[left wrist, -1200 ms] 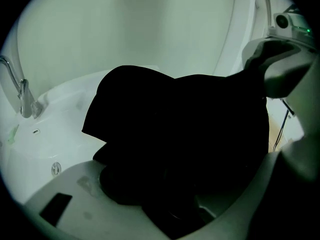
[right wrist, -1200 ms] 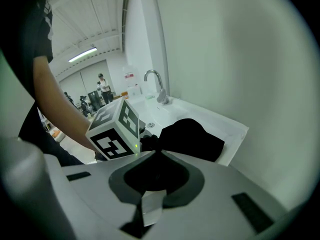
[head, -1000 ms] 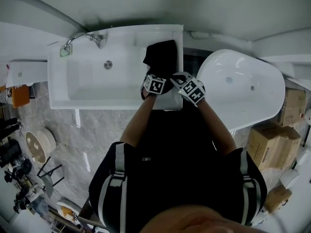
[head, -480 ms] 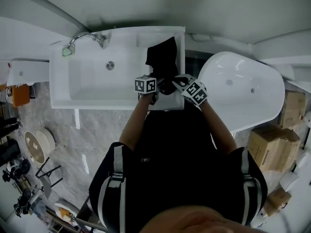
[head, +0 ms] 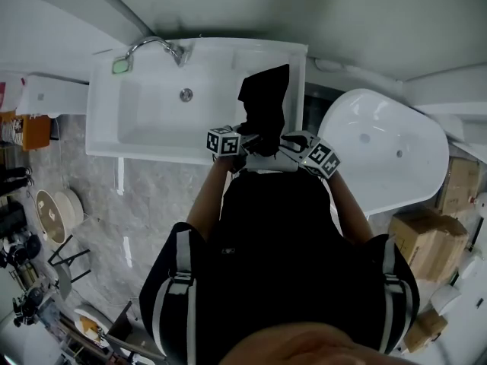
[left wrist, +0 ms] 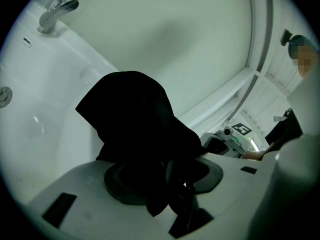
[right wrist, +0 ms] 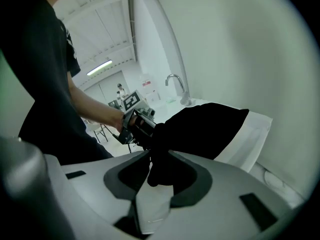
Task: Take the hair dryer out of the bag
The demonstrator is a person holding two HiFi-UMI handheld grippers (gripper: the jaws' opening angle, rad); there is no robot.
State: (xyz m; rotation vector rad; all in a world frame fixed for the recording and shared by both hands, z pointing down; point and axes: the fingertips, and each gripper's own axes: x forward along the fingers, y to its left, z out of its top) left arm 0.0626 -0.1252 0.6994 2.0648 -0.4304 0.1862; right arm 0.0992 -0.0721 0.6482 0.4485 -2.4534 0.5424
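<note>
Bag point(head: 266, 101) of black cloth rests on the sink rim point(head: 299, 82); left gripper point(head: 245, 141) pinches its edge, right gripper point(head: 280, 147) is opening its jaws with cloth between them.

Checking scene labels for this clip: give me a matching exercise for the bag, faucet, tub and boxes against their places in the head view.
1 bag
2 faucet
3 tub
4 boxes

A far right edge of the view
B back left corner of the sink
C right end of the sink
D just right of the sink

Pairs: 1-C, 2-B, 3-D, 4-A
</note>
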